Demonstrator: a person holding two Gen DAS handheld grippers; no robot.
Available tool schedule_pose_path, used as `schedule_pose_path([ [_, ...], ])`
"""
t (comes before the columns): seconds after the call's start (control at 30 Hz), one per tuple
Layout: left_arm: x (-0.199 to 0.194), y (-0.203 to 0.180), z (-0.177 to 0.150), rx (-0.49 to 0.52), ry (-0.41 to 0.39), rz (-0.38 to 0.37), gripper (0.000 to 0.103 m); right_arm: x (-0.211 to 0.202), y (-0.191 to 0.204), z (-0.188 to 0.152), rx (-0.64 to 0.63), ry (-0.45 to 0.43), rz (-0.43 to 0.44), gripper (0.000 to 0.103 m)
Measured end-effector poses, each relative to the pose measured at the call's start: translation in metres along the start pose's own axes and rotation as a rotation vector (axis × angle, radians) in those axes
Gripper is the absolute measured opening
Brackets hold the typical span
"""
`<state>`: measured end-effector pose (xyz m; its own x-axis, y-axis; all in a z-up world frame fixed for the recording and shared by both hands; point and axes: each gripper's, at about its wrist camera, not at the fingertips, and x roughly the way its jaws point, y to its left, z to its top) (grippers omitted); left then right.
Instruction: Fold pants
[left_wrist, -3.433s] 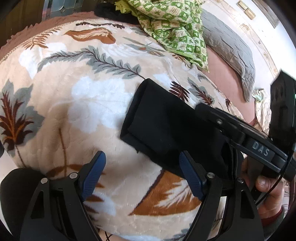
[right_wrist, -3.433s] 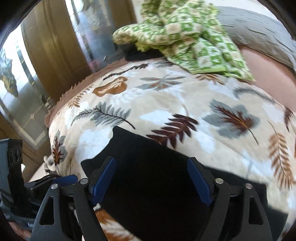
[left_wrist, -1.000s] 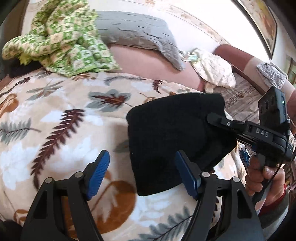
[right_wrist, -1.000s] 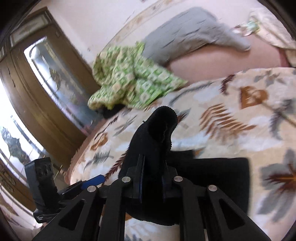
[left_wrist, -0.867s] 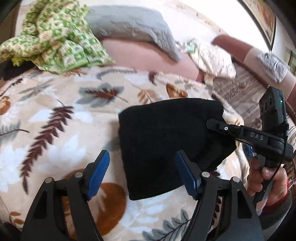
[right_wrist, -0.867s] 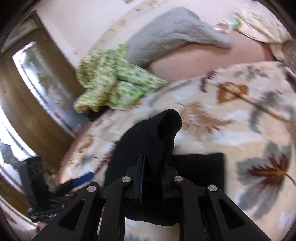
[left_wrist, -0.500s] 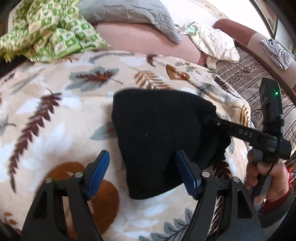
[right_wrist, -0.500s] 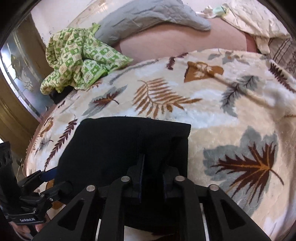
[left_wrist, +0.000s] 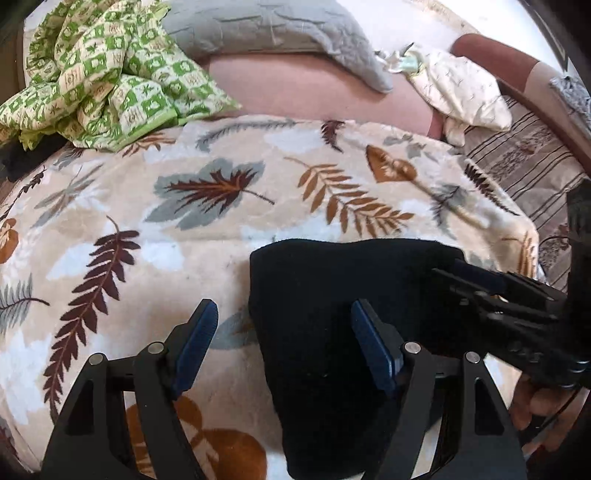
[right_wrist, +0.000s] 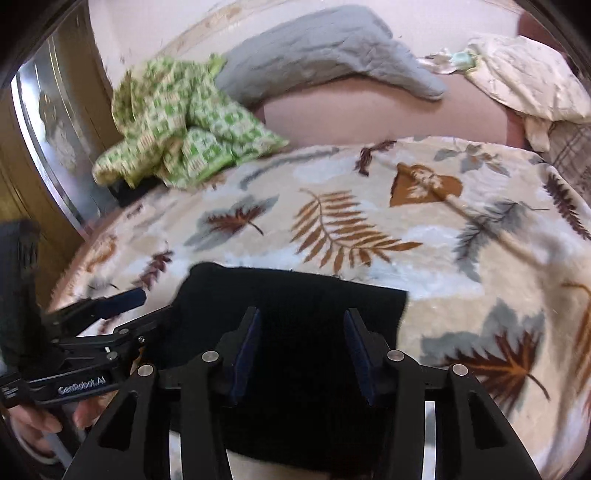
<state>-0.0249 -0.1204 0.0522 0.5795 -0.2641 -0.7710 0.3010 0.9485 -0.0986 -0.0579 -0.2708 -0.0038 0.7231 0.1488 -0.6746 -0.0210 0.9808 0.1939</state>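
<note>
The black pants (left_wrist: 332, 295) lie folded into a compact rectangle on the leaf-print blanket (left_wrist: 221, 206). They also show in the right wrist view (right_wrist: 295, 306). My left gripper (left_wrist: 284, 332) is open and empty, its right finger over the pants' left part, its left finger over the blanket. My right gripper (right_wrist: 301, 343) is open above the folded pants, holding nothing. It shows in the left wrist view (left_wrist: 469, 273) at the pants' right edge. The left gripper shows in the right wrist view (right_wrist: 136, 306) at the pants' left edge.
A crumpled green checked cloth (left_wrist: 107, 70) lies at the blanket's far left. A grey pillow (left_wrist: 266, 29) and a cream cloth (left_wrist: 461, 92) lie along the back. A striped sheet (left_wrist: 524, 162) is at the right. A wooden door (right_wrist: 33, 155) stands at the left.
My right gripper, shut on the raised pants a second ago, laid them flat on the blanket and opened. The left gripper stayed open, and its view shifted over the pants.
</note>
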Motion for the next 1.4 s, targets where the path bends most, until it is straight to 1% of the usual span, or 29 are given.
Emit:
schedule_pose_path([
  [0.1,0.01,0.001,-0.002,-0.01,0.016,0.01,0.075,0.023,-0.006,0.0,0.019,0.029,0.004,0.045],
  [0.27,0.015,0.001,-0.006,-0.027,0.018,0.006,0.075,0.031,-0.008,0.003,0.014,0.024,0.005,0.046],
  [0.37,0.013,0.0,-0.007,-0.025,0.014,0.007,0.075,0.024,-0.009,0.003,0.018,0.031,0.007,0.046],
  [0.47,0.006,-0.001,-0.007,-0.024,0.007,0.012,0.075,0.006,-0.004,0.001,0.01,0.021,-0.002,0.046],
  [0.6,-0.007,-0.002,-0.009,-0.019,-0.007,0.015,0.075,-0.019,0.009,-0.006,-0.036,-0.006,0.003,0.046],
  [0.7,-0.015,-0.002,-0.012,-0.022,-0.017,0.012,0.075,-0.031,0.018,-0.015,-0.077,0.005,0.004,0.046],
  [0.83,-0.023,-0.005,-0.02,-0.02,-0.021,0.008,0.075,-0.032,0.022,-0.031,-0.103,0.047,-0.01,0.046],
  [0.93,-0.023,-0.007,-0.027,-0.01,-0.015,0.014,0.075,-0.037,0.018,-0.042,-0.085,0.051,0.004,0.046],
  [1.0,-0.022,-0.007,-0.031,-0.021,-0.007,0.011,0.075,-0.041,0.016,-0.049,-0.079,0.053,0.009,0.046],
  [1.07,-0.02,-0.006,-0.034,-0.034,-0.001,0.005,0.075,-0.042,0.015,-0.056,-0.088,0.062,-0.003,0.046],
  [1.2,-0.017,-0.01,-0.039,-0.025,-0.002,0.019,0.075,-0.038,0.012,-0.066,-0.087,0.042,-0.026,0.047],
  [1.3,-0.021,-0.008,-0.039,-0.029,0.001,0.015,0.075,-0.039,0.017,-0.07,-0.116,0.031,-0.045,0.047],
  [1.37,-0.028,-0.007,-0.04,-0.035,-0.005,0.014,0.075,-0.043,0.015,-0.067,-0.099,0.033,-0.028,0.047],
  [1.4,-0.032,-0.006,-0.04,-0.037,-0.014,0.016,0.075,-0.047,0.01,-0.064,-0.071,0.023,-0.013,0.048],
])
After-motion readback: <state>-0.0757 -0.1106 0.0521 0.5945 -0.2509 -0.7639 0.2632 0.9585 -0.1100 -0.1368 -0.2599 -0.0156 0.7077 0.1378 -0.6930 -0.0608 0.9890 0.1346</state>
